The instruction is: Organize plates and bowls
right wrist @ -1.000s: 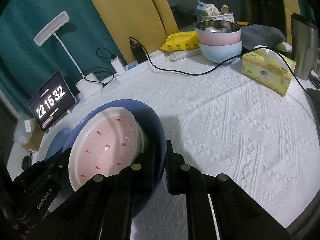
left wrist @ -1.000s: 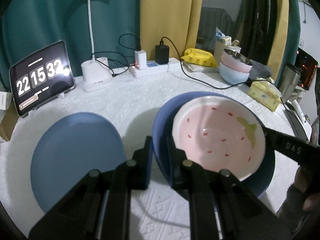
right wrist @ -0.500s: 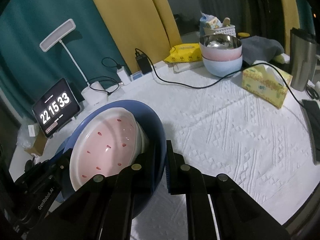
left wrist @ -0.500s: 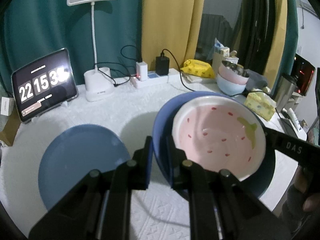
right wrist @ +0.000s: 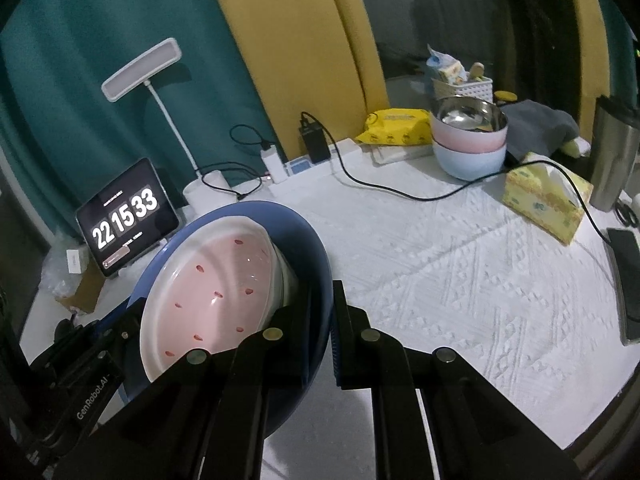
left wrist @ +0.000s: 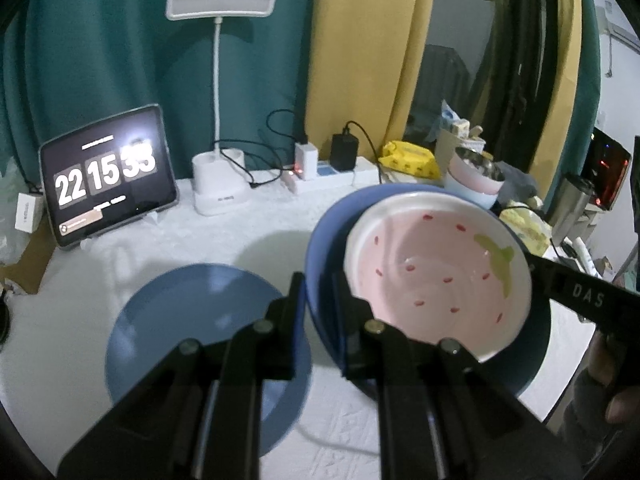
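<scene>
Lifted higher off the table [right wrist: 460,272], the blue bowl [left wrist: 320,248] stays pinched at opposite rims by both grippers' fingers [left wrist: 296,300].

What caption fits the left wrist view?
Both grippers clamp a blue plate carrying a pink bowl, beside another blue plate.

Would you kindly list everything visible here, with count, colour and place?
Bowl: 1, blue, gripped at both rims above the table.
Dish: 1, pink, inside the bowl.
Plate: 1, blue, on the white cloth.
Stacked bowls: 3, steel, pink, pale blue, far side.
Tablet clock: 1, black, back left.
Lamp: 1, white, back.
Tissue box: 1, yellow, right.
Left hand-held gripper: black, shut on bowl.
Right hand-held gripper: black, shut on bowl.
</scene>
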A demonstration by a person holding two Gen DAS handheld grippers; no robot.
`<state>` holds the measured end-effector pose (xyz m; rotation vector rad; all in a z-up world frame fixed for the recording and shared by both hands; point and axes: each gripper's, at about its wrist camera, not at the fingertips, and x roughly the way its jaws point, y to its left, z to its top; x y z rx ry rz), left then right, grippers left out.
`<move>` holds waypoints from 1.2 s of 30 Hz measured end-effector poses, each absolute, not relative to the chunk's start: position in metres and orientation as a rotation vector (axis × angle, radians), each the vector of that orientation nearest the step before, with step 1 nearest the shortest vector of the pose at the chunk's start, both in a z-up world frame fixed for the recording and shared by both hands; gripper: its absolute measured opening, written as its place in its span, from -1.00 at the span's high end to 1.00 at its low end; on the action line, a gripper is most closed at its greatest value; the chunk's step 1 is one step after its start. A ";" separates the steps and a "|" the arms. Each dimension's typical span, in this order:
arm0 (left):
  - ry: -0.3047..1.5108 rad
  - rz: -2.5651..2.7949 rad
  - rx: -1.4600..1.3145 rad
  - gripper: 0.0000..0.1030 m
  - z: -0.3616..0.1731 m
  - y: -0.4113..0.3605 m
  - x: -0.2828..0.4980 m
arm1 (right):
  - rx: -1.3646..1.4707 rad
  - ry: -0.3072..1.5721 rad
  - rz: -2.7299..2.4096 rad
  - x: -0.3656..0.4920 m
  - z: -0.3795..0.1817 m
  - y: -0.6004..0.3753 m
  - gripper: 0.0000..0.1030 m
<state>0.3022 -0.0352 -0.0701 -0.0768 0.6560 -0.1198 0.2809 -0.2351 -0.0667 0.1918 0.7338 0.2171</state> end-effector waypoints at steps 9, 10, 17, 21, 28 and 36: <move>0.649 -0.089 -0.106 0.77 -0.066 -0.005 0.299 | 0.162 0.733 0.247 0.284 -0.060 -0.204 0.79; 0.647 -0.086 -0.108 0.77 -0.065 -0.002 0.298 | 0.159 0.733 0.251 0.284 -0.060 -0.201 0.79; 0.641 -0.064 -0.127 0.77 -0.063 0.022 0.296 | 0.140 0.732 0.273 0.286 -0.057 -0.177 0.79; 0.642 -0.047 -0.142 0.77 -0.064 0.039 0.296 | 0.128 0.737 0.287 0.289 -0.058 -0.162 0.79; 0.650 -0.022 -0.166 0.77 -0.070 0.065 0.298 | 0.105 0.751 0.309 0.295 -0.061 -0.134 0.79; 0.677 0.012 -0.189 0.77 -0.081 0.092 0.306 | 0.086 0.781 0.333 0.306 -0.072 -0.104 0.79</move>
